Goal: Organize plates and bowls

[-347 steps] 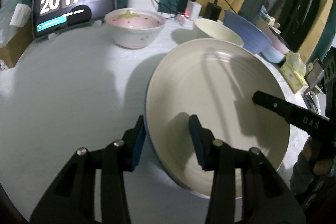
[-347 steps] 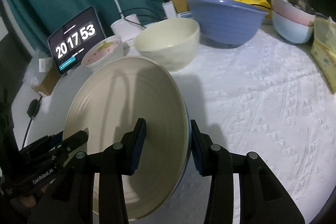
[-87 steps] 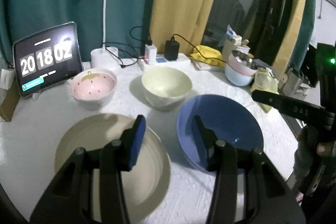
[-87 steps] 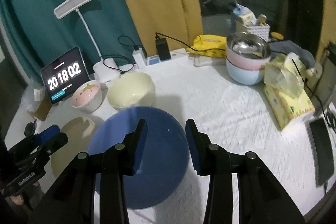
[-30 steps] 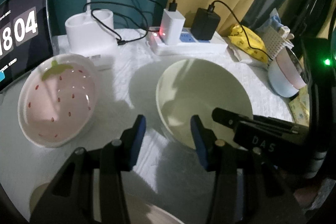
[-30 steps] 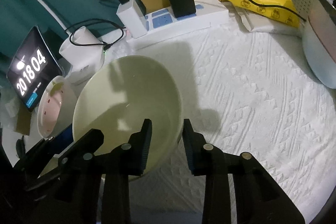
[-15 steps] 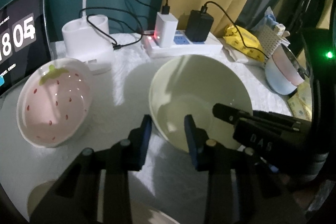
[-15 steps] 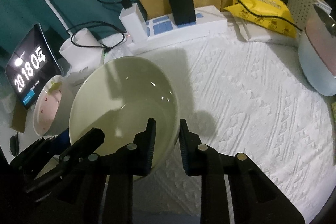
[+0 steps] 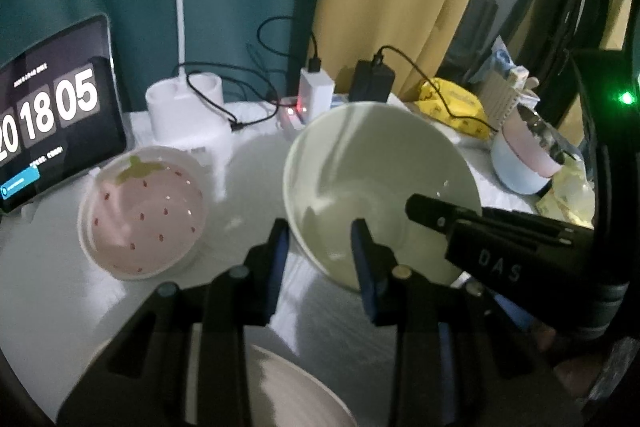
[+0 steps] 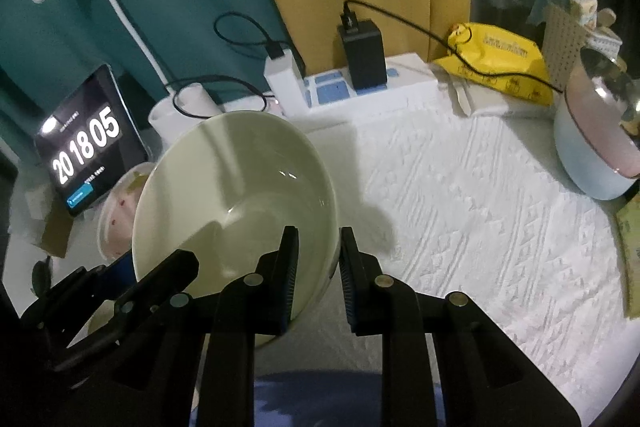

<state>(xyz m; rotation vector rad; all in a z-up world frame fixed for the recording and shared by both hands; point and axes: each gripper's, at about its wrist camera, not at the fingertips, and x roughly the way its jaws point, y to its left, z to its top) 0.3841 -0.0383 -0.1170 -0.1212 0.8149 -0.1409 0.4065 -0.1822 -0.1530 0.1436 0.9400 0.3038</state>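
A pale green bowl point(image 9: 376, 179) is held off the white tablecloth, tilted. My left gripper point(image 9: 320, 251) is shut on its near-left rim. My right gripper point(image 10: 318, 251) is shut on its right rim; the bowl point(image 10: 240, 195) fills the middle of the right wrist view. A pink strawberry bowl point(image 9: 142, 213) sits on the table to the left, partly hidden behind the green bowl in the right wrist view point(image 10: 120, 207). A cream plate point(image 9: 296, 387) lies below the left gripper. A blue bowl point(image 10: 320, 391) lies under the right gripper.
A tablet clock point(image 9: 48, 111), a lamp base point(image 9: 184, 115) and a power strip with chargers point(image 10: 360, 83) line the back edge. Stacked pink and blue bowls point(image 10: 596, 147), a yellow packet point(image 10: 500, 63) and a tissue pack stand at the right.
Both grippers have closed further on the green bowl's rim and lifted it off the table, tilting it. The strawberry bowl has stayed put.
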